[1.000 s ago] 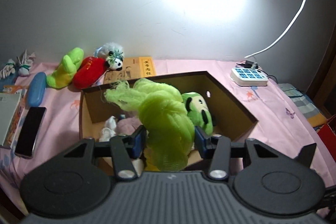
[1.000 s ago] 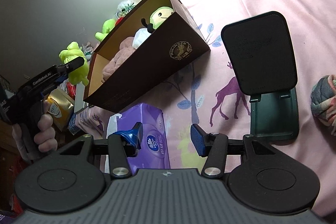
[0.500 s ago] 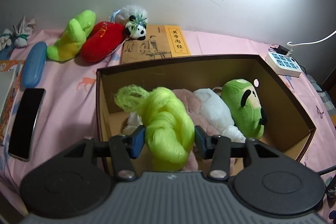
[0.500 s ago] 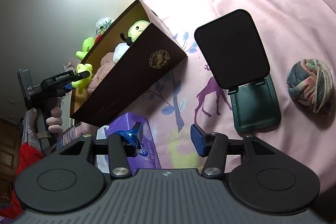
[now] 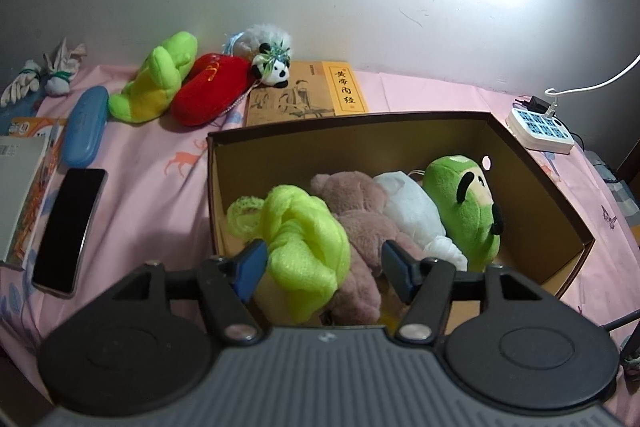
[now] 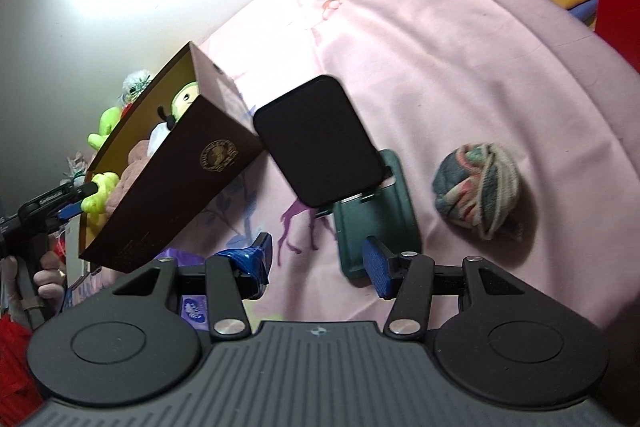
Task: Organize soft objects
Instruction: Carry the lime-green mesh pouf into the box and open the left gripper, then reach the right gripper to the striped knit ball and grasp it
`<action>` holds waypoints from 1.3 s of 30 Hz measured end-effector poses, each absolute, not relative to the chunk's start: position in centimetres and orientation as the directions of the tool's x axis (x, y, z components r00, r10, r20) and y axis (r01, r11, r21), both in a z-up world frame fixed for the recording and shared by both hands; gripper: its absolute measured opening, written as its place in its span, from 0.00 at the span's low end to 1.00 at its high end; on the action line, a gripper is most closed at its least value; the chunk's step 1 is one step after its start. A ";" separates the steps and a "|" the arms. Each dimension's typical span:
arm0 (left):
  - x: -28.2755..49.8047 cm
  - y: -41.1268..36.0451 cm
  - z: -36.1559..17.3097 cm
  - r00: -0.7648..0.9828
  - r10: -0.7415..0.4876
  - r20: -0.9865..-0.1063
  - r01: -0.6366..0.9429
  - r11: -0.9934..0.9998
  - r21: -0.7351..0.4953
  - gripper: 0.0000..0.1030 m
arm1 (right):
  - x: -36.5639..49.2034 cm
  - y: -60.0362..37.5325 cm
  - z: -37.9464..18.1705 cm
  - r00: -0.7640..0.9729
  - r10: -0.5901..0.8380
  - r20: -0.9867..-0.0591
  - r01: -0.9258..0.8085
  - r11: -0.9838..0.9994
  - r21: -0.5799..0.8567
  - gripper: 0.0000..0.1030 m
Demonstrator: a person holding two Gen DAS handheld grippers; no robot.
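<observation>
A lime mesh bath sponge lies in the left end of the brown cardboard box, against a pink plush. A white plush and a green plush with black ears lie beside them. My left gripper hovers over the box's near wall with its jaws opening. The sponge sits between them, clear of the right pad. My right gripper stands open over the pink sheet with nothing in it, and a multicoloured yarn ball lies ahead to its right. A green-yellow plush, a red plush and a small panda lie by the wall.
Left of the box lie a phone and a blue case; a book lies behind it. A power strip sits at the far right. A black tablet on a green stand stands beside the box, with a purple wipes pack near it.
My left gripper carried the sponge over the box and down into it, and its jaws have spread off the sponge. My right gripper swung right, bringing the yarn ball into view.
</observation>
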State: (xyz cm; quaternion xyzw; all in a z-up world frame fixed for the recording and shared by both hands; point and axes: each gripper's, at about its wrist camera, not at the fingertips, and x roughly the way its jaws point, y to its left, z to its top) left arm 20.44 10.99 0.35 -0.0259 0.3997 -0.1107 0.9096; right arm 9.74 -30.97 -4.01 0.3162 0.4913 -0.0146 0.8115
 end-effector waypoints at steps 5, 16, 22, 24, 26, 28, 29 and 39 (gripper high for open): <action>17.5 10.5 2.2 0.684 -0.214 -0.697 0.158 0.977 -0.145 0.62 | 9.4 -34.5 -5.0 0.504 0.165 -0.848 0.383 0.837 0.391 0.35; 10.2 4.0 3.9 0.695 -0.240 -0.678 0.176 0.971 -0.163 0.65 | 9.5 -39.1 -9.5 0.452 0.211 -0.867 0.424 0.804 0.417 0.35; 7.3 -0.8 2.0 0.651 -0.257 -0.714 0.206 0.965 -0.160 0.65 | 10.7 -39.4 -10.9 0.455 0.328 -0.828 0.361 0.782 0.508 0.35; 6.5 -2.1 1.3 0.634 -0.263 -0.727 0.206 0.964 -0.169 0.65 | 11.1 -39.5 -11.4 0.451 0.370 -0.812 0.345 0.767 0.541 0.36; 5.9 -3.0 0.8 0.621 -0.266 -0.737 0.202 0.963 -0.177 0.65 | 11.5 -39.2 -11.8 0.440 0.411 -0.798 0.328 0.754 0.569 0.36; 5.3 -3.9 0.5 0.609 -0.268 -0.746 0.196 0.963 -0.186 0.65 | 11.8 -38.9 -12.1 0.434 0.435 -0.789 0.309 0.750 0.584 0.36; 5.1 -4.2 0.3 0.605 -0.268 -0.750 0.194 0.963 -0.188 0.65 | 12.0 -38.8 -12.2 0.430 0.443 -0.787 0.300 0.752 0.587 0.36; 4.2 -7.6 -1.6 0.552 -0.279 -0.785 0.213 0.958 -0.191 0.66 | 12.7 -40.5 -11.3 0.455 0.466 -0.759 0.255 0.748 0.613 0.27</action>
